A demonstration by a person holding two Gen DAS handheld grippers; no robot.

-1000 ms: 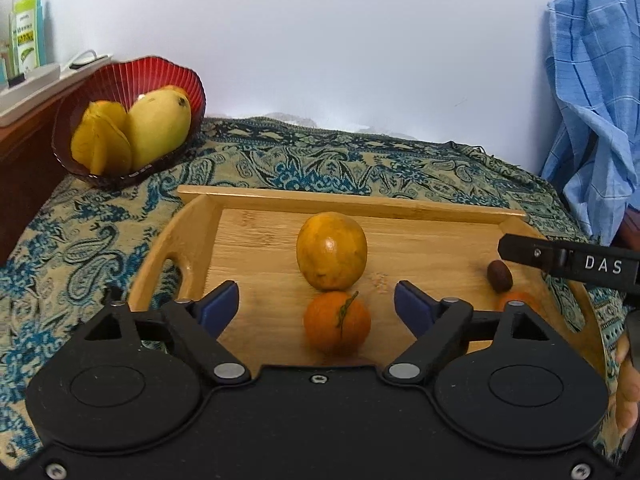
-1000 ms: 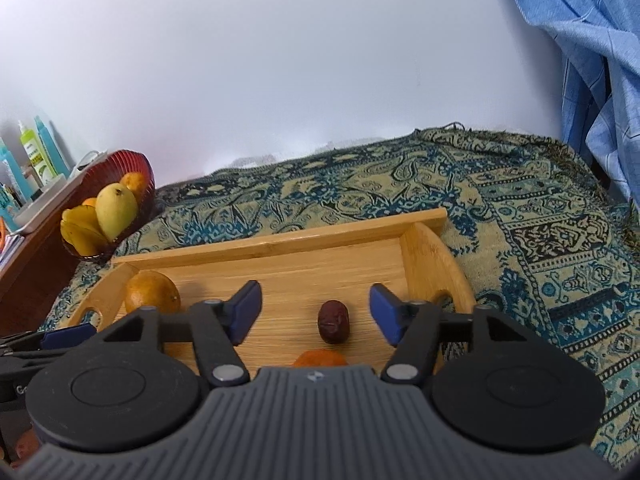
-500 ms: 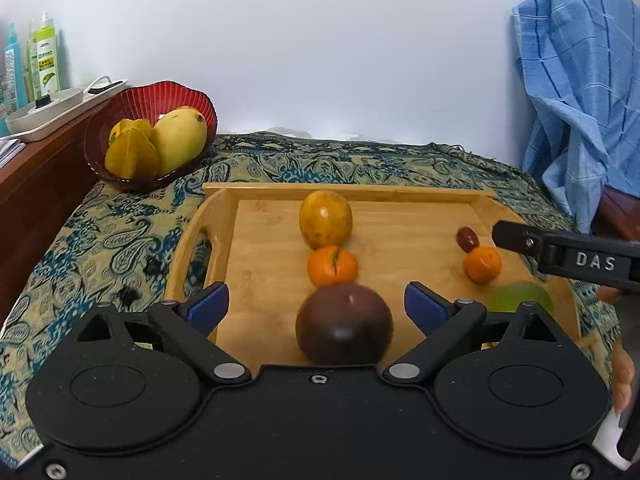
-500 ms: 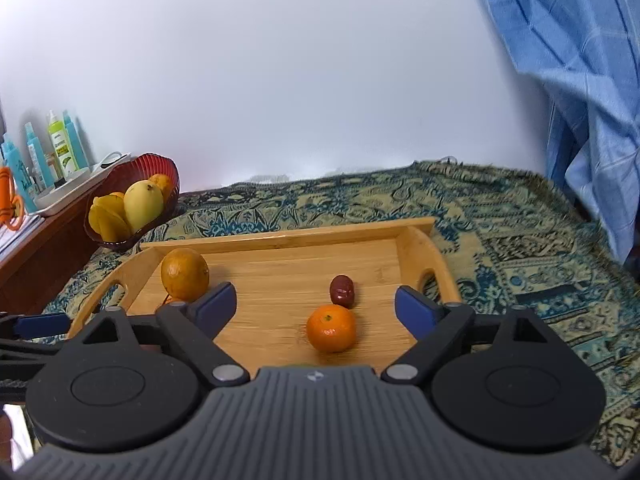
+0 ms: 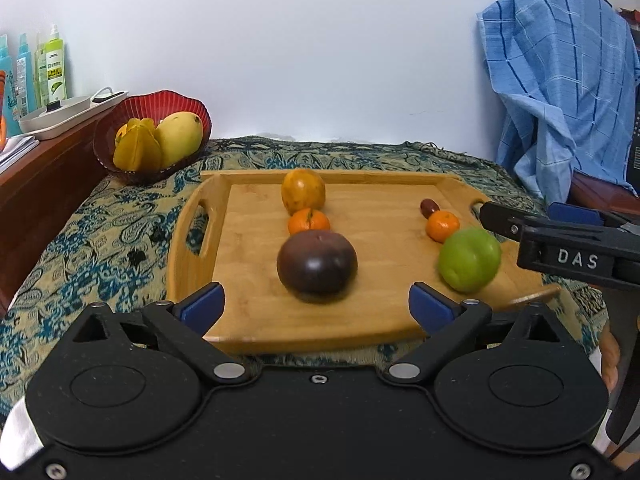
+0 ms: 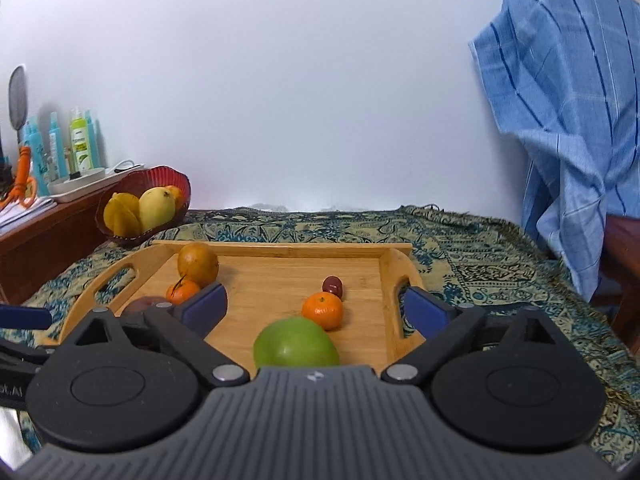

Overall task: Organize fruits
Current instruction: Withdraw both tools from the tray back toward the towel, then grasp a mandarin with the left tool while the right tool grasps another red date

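Nearest to the cameras are the two tools themselves: the left gripper (image 5: 316,306) has its jaws spread wide and opening further, with nothing pressed between the blue pads, and the right gripper (image 6: 314,308) is the same, wide and opening, holding nothing. Just in front of the left gripper, a dark purple fruit (image 5: 317,261) rests on the wooden tray (image 5: 256,280), a little blurred, and it lies free of the pads. Just in front of the right gripper, a green fruit (image 6: 296,346) sits on the tray near its right side, partly hidden behind the tool body, also free. Behind each of them the fruits make a line going away from the viewer: on the left, a small mandarin (image 5: 309,221) and then a yellow-orange fruit (image 5: 303,191) close to the back rim; on the right, another mandarin (image 6: 323,310) and then a small dark red fruit (image 6: 333,286). I think the two columns are made on purpose, large fruit in front and the others behind, so each hand serves its own row. The tray stands on a patterned cloth (image 5: 100,232). Farther, at the left, a red bowl (image 5: 152,106) keeps a mango (image 5: 178,140) and a starfruit (image 5: 138,148), apart from the tray; whether they belong to the sorting I cannot tell. At the far right hangs a blue checked cloth (image 6: 568,128).
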